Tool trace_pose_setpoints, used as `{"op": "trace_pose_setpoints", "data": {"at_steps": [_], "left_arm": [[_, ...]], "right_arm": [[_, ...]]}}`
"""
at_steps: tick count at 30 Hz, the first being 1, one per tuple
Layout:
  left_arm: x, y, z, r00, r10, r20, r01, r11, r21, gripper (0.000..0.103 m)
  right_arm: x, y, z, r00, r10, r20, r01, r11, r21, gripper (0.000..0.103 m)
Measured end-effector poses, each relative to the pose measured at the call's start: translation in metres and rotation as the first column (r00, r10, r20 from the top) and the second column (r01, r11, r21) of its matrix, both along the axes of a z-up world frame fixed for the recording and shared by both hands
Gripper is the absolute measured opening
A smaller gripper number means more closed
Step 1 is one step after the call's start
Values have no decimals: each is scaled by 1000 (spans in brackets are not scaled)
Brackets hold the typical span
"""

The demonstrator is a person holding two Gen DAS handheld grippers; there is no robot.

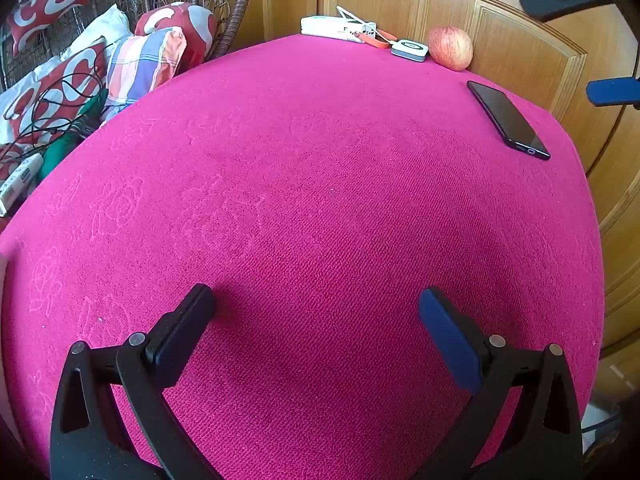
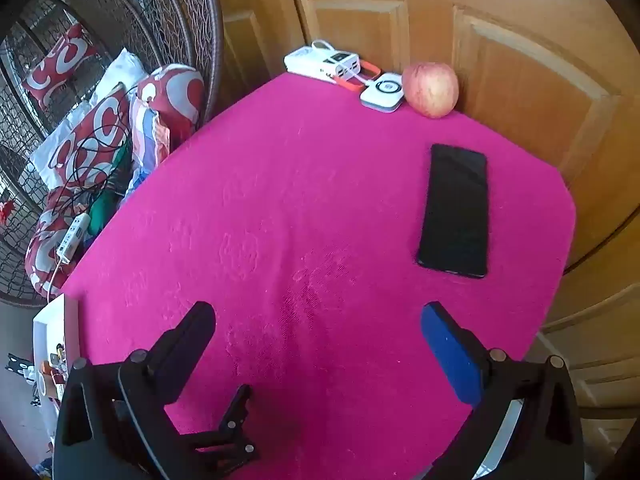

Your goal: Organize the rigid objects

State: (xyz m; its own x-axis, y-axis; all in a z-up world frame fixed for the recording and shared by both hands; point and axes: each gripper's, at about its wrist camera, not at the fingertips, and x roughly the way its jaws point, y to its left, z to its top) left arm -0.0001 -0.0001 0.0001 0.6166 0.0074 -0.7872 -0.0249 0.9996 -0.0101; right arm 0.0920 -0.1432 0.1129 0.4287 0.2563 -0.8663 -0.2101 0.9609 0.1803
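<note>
Your phone [image 2: 456, 210] lies flat at right of the right-wrist frame on the pink bench [image 2: 280, 200]: thin, stiff, likely slippery, so pinch its long edges. The apple [image 2: 431, 89], pad [image 2: 382, 91] and power bank [image 2: 320, 62] sit upper centre. Both grippers [image 1: 316, 308] [image 2: 318, 320] hang with jaws apart, empty. Only the right view shows a white tray [image 2: 52, 328] lower left.

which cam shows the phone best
Right wrist view: the phone lies nearly face-on, its whole dark screen visible. In the left wrist view the phone sits far right, slanted, foreshortened by the fisheye.
</note>
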Motion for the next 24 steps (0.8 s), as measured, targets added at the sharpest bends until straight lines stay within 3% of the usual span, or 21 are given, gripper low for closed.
{"op": "trace_pose_setpoints", "data": {"at_steps": [4,8,13,24], "left_arm": [[0,0,0,1000,0,2,0,1000,-4,103],[-1,-1,1,1000,0,2,0,1000,-4,103],[0,0,0,1000,0,0,0,1000,-6,103],[0,0,0,1000,0,0,0,1000,-6,103]], "right_arm": [[13,-3,11,999,-17,-38,19,999,35,103],[-6,-20,45,998,-15,62,10,997,81,103],[-1,-25,74,997,-42,66,36,995,97,103],[-21,-20,69,997,-28,72,21,994,106,103]]}}
